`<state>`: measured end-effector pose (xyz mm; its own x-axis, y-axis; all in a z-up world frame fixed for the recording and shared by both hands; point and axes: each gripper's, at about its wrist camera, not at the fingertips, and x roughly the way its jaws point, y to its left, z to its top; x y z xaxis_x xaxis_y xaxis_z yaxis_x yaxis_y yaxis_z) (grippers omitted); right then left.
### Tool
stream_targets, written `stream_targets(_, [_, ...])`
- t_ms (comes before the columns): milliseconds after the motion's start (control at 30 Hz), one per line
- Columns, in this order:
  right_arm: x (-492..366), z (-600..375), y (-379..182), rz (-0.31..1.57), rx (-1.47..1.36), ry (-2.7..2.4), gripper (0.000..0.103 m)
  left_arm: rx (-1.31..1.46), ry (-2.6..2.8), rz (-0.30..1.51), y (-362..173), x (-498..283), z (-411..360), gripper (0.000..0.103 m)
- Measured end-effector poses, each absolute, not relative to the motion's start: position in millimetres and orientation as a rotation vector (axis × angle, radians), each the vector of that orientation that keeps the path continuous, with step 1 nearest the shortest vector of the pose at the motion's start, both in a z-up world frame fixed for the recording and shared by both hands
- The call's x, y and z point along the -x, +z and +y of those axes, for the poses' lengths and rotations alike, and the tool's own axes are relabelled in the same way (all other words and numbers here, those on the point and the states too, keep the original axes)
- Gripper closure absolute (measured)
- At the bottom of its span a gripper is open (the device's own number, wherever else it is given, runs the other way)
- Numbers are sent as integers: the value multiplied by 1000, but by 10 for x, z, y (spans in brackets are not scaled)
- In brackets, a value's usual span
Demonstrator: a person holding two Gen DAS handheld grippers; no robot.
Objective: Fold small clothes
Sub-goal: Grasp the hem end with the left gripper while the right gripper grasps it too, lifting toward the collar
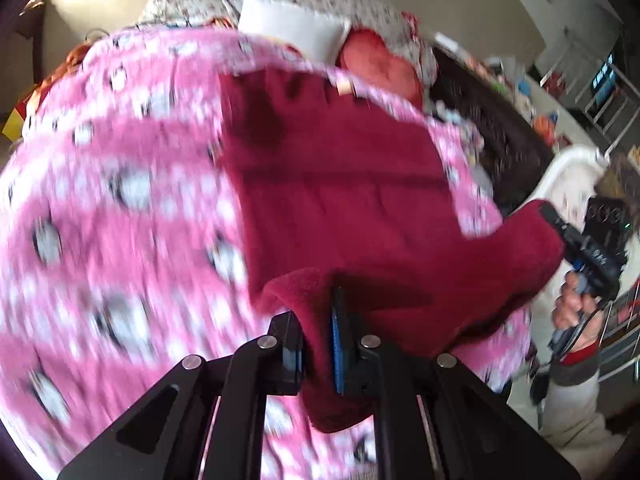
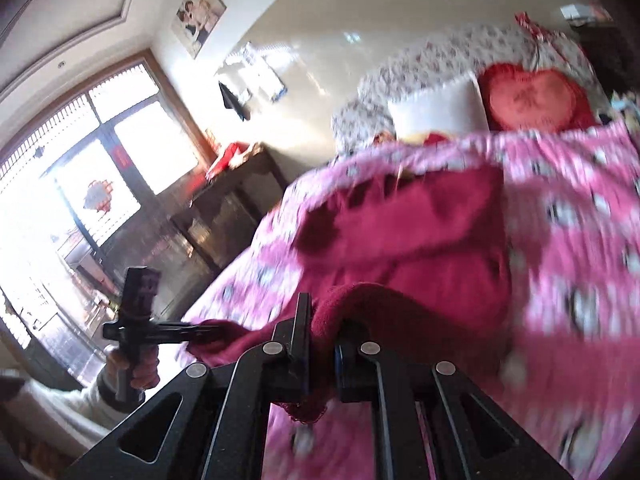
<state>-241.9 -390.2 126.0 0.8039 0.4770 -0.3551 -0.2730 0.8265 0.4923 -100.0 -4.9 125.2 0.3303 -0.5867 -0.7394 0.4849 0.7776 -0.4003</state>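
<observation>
1. Only the right wrist view takes in the bright latticed window [image 2: 92, 152], a dark wooden cabinet [image 2: 224, 208] under it and a framed portrait [image 2: 199, 16] high on the cream wall; only the left wrist view shows cluttered metal shelving [image 1: 600, 92] at far right.
2. Both views show the white rectangular pillow [image 1: 292, 30] and red heart-shaped cushion [image 2: 532, 98] at the far end of the bed, which is covered by a pink quilt with white cartoon print [image 1: 120, 200].
3. The dark red fleece garment [image 1: 340, 184] lies spread on the quilt, its near edge lifted off the bed.
4. The left tongs [image 1: 316, 344] are clenched on the garment's near hem.
5. The right tongs [image 2: 322, 344] grip another part of the same edge, fabric bunched between them; the garment stretches from one pair to the other.
</observation>
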Motion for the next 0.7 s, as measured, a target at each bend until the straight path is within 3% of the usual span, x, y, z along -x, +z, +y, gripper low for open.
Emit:
stream_targets(200, [1387, -4201, 1276, 480, -496, 297, 94, 208, -658, 1022, 1471, -123, -302, 93])
stream_targets(467, [115, -4676, 991, 559, -592, 134, 93, 267, -556, 1148, 1175, -1456, -767, 90])
stream_targets(500, [-27, -4749, 910, 593, -612, 110, 84, 287, -554, 1179, 1123, -1540, -781, 90])
stream_targets(533, [-112, -4822, 855, 618, -641, 85, 67, 307, -560, 1207, 1078, -1634, -798, 90])
stream_targets(633, [-8, -5001, 900, 547, -716, 72, 44, 315, -587, 1222, 1121, -1742, -798, 87])
stream_targets(700, [188, -5091, 1052, 477, -706, 37, 37, 316, -601, 1206, 1209, -1754, -785, 85])
